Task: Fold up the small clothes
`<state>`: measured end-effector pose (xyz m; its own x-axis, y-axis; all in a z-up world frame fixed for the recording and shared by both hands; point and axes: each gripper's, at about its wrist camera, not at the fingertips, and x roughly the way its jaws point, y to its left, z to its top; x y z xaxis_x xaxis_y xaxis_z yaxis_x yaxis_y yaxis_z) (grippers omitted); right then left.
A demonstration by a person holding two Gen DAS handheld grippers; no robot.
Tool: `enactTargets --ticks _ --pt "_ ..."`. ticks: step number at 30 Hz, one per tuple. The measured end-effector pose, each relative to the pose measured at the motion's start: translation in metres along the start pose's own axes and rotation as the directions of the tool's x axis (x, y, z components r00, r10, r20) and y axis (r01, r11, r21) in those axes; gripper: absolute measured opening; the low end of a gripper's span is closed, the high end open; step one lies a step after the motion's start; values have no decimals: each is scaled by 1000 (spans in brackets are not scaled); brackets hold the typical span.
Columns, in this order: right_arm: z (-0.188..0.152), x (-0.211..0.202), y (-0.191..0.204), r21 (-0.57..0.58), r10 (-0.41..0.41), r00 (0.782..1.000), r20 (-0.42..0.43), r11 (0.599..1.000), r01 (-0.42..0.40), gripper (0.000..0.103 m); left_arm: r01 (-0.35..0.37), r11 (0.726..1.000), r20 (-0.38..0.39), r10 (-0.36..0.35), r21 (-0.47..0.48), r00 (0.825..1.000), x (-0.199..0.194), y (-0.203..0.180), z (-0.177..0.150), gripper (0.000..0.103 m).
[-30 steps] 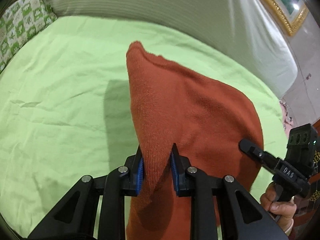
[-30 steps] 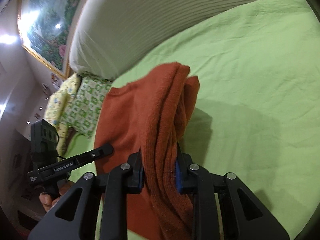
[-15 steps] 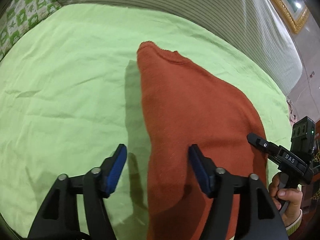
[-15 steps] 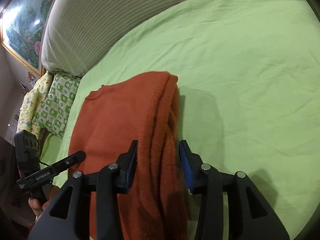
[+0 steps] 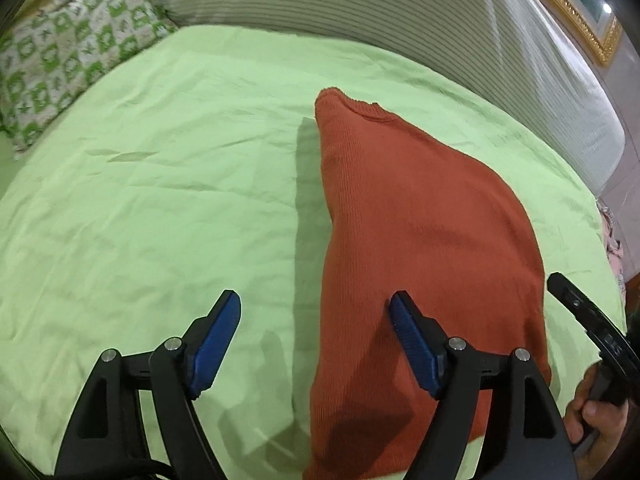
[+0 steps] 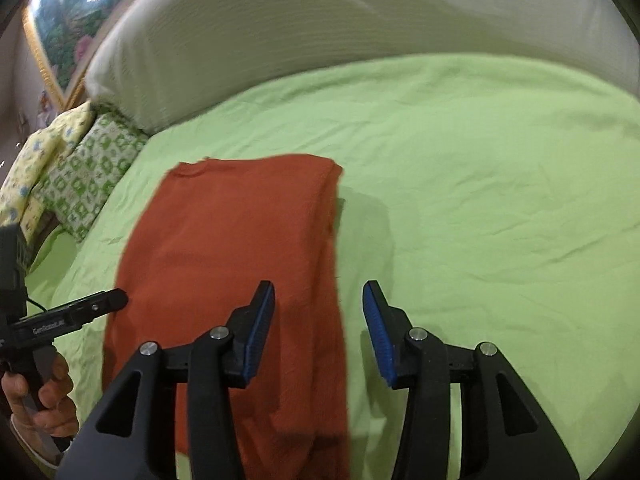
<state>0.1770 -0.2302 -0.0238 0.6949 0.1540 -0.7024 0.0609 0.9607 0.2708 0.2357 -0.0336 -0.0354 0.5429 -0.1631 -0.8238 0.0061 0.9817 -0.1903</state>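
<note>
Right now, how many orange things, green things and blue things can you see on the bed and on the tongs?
Orange: 1, the folded sweater
Green: 2, the bed sheet and the green-patterned pillow
Blue: 4, two pads on the left tongs, two pads on the right tongs
Total: 7

A bedroom: ahead of the grippers lie a green bedsheet (image 5: 160, 200), patterned pillow (image 5: 68, 60) and framed painting (image 6: 60, 28).
</note>
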Motion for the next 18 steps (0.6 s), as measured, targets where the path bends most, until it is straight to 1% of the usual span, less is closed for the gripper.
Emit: enactTargets --ticks 1,3,5,6,8,10,12,13,15,16,17,18 --pt "-2 -5 5 -4 21 1000 15 1000 -21 47 4 1000 6 -4 2 1000 -4 -1 -5 78" --pt "-9 -15 15 -21 93 995 24 995 -93 47 14 1000 16 -14 -1 1000 -10 -3 -13 78" --pt "-18 -17 28 -57 144 990 -11 988 -144 47 42 999 14 -42 5 999 -15 -5 -25 78" --pt "-22 -17 32 -67 145 989 -20 987 -146 47 50 999 9 -50 15 999 -16 -6 -30 78" --pt "-30 -13 37 -84 132 990 -44 987 -135 47 26 999 -3 -26 41 1000 -15 -9 -40 78" --pt "-37 -7 31 -69 96 993 -69 993 -100 47 -1 999 -28 3 52 1000 -7 -10 -47 78" --pt "-43 -4 23 -36 83 993 -86 996 -86 45 7 999 -52 -5 40 999 2 -6 -50 81" --pt "-47 -4 20 -30 75 994 -85 997 -78 45 -1 999 -64 3 37 998 7 -5 -51 81" --pt "-48 -3 16 -36 32 996 -84 999 -35 45 -8 999 -68 11 38 998 11 -4 -53 82" --pt "-50 -2 11 -30 10 995 -97 999 -13 45 -5 999 -67 7 32 998 9 -3 -53 82" --pt "-51 -1 4 6 15 994 -110 1000 -14 45 -4 999 -64 6 33 998 7 -3 -53 82" --pt "-51 -4 2 29 36 994 -103 999 -33 45 -13 999 -60 15 39 998 4 -5 -54 82"
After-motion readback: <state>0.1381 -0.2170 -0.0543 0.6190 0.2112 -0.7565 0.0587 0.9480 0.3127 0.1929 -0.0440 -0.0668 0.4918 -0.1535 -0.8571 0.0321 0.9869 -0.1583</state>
